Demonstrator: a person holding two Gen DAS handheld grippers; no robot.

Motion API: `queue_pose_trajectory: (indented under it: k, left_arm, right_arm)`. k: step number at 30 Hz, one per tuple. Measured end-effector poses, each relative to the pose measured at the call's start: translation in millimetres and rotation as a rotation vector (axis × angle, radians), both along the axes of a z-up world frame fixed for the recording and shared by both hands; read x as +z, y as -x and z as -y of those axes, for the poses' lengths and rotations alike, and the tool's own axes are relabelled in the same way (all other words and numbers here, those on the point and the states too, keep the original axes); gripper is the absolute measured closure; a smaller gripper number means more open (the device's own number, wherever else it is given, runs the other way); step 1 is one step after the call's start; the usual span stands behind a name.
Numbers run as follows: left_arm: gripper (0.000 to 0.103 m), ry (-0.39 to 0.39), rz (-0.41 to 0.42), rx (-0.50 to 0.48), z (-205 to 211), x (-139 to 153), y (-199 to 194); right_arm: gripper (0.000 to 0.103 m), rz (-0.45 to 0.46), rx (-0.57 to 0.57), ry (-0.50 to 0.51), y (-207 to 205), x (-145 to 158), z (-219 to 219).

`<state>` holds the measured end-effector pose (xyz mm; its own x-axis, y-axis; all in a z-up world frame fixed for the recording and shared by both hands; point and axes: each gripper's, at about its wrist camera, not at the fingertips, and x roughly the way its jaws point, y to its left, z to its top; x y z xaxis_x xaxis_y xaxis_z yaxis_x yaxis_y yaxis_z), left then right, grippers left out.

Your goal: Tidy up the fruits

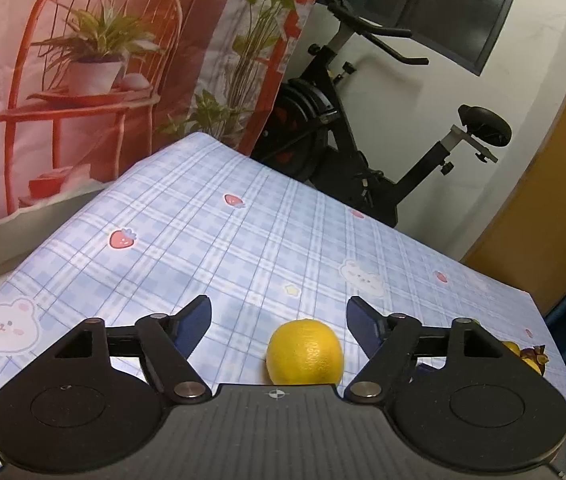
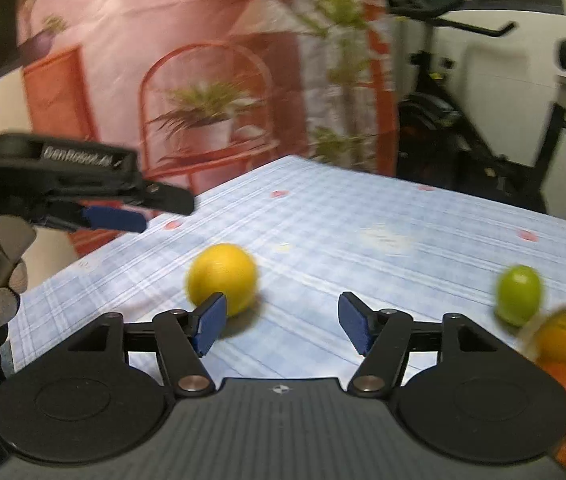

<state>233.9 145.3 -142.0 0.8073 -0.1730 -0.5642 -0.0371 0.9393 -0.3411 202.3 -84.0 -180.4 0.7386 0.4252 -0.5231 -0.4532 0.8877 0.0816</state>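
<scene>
Blue-checked cloth covers the worktop (image 1: 243,240), where a round yellow citrus fruit (image 1: 304,352) lies loose just short of the left tool (image 1: 279,320), both it and the right tool (image 2: 282,322) parted and empty, so closing around the fruit likely comes next.

Most of the desk (image 1: 243,232) lies bare toward its far edge and far left corner. The yellow fruit (image 1: 304,352) sits near the near edge, the green fruit (image 2: 519,294) toward the right edge, just beside a fruit bowl (image 2: 563,340). An exercise bike (image 1: 363,140) stands beyond the far right corner.
</scene>
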Motion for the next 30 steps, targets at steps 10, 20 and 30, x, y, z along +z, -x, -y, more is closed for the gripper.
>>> queue_pose_trajectory:
  k: [10, 20, 30]
  left_arm:
    - [0.020, 0.045, -0.045, -0.040, -0.1, -19.8, -7.6]
    - [0.020, 0.083, -0.089, -0.091, 5.0, -35.4, -13.7]
    - [0.031, 0.095, -0.121, -0.116, 7.5, -49.7, -19.8]
  right_arm:
    - [0.028, -0.014, 0.093, 0.061, -33.6, -20.3, -49.2]
    - [0.032, -0.059, 0.048, 0.055, -49.2, -33.1, -52.3]
    - [0.034, -0.100, 0.010, -0.010, -51.9, -37.0, -41.5]
